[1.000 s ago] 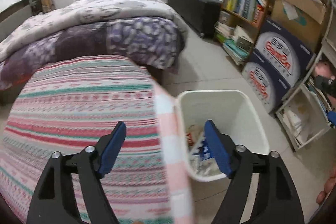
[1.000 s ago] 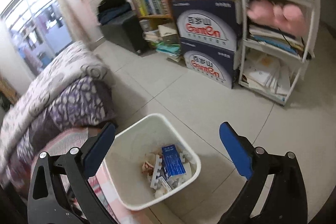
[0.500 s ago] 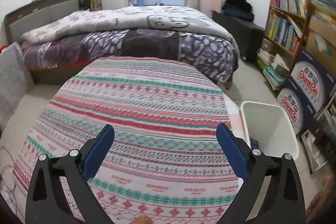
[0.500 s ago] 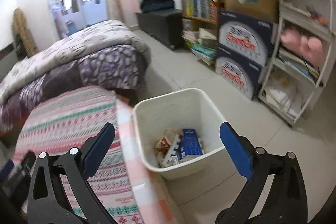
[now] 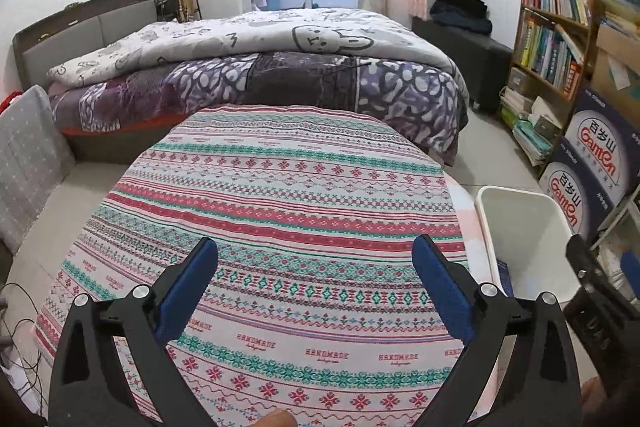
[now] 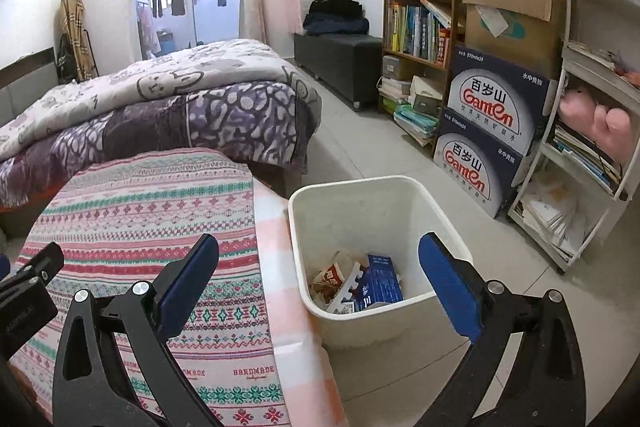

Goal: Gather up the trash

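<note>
1. Trash (image 6: 360, 285) is lying in the white bin (image 6: 400, 187), lower centre; contents partly hidden behind the rim.
2. Left tool (image 5: 316, 279) is hovering over the patterned surface (image 5: 280, 187), fingers spread apart.
3. Right tool (image 6: 320, 279) is hanging above the bin, fingers apart, holding nothing.

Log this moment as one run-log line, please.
task: collect trash | left claw: open, empty, over patterned tablecloth | right claw: open, empty, above white bin | bin: holds blue carton, wrappers
</note>
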